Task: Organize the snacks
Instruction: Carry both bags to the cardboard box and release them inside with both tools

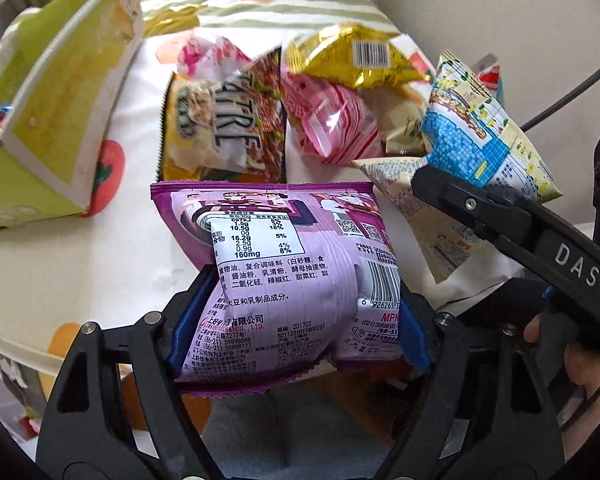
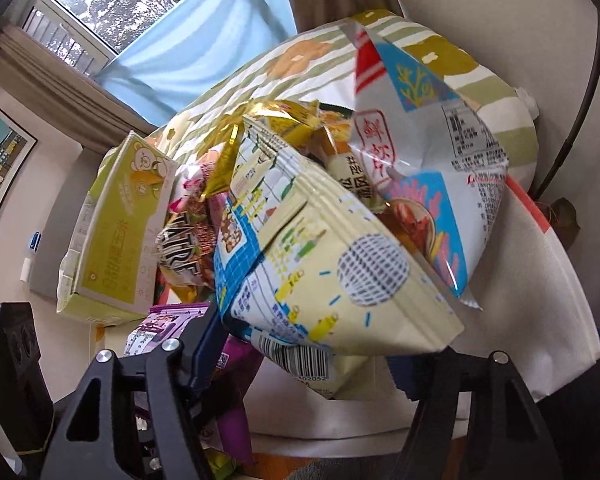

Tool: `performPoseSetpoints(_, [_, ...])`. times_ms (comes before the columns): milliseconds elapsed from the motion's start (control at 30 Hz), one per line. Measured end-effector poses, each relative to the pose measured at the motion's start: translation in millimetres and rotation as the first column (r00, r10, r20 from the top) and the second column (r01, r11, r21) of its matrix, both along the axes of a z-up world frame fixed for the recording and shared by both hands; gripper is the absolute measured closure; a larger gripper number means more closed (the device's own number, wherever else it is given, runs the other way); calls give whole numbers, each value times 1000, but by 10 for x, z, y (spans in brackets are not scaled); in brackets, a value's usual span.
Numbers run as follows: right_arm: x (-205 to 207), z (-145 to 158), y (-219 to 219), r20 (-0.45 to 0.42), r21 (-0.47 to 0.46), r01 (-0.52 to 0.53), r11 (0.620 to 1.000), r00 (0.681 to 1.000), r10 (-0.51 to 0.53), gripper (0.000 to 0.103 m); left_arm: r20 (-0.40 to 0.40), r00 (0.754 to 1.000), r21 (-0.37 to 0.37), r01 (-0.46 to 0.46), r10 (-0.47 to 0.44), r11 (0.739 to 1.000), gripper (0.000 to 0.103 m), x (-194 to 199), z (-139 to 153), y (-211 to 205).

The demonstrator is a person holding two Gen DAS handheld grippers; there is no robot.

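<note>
Purple snack bag (image 1: 296, 280) clamped in left tongs (image 1: 296, 320); cream bag (image 2: 340, 280) in right tongs (image 2: 312, 356).

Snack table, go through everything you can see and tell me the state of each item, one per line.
Left tongs: shut on the purple packet.
Purple packet: sealed, gripped, squeezed at its sides.
Right tongs: shut on the cream and blue packet.
Cream and blue packet: sealed, held tilted.
Yellow-green box: open, flap raised.
Gold packet: crumpled, lying in the pile.
Pink striped packet: lying in the pile.
</note>
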State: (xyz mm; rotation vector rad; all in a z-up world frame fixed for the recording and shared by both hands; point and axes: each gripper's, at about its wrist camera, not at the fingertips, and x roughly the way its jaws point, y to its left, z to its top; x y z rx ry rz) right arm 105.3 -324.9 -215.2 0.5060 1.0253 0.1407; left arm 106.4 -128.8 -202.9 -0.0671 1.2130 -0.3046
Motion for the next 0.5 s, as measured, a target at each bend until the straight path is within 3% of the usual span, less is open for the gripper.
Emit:
performPoseSetpoints(300, [-47, 456, 104, 66, -23, -39, 999, 997, 41, 38, 90, 992, -61, -86, 92, 994, 26, -125, 521, 234])
performPoseSetpoints(500, [-45, 808, 257, 129, -56, -94, 994, 987, 100, 38, 186, 969, -97, -149, 165, 984, 26, -147, 858, 435])
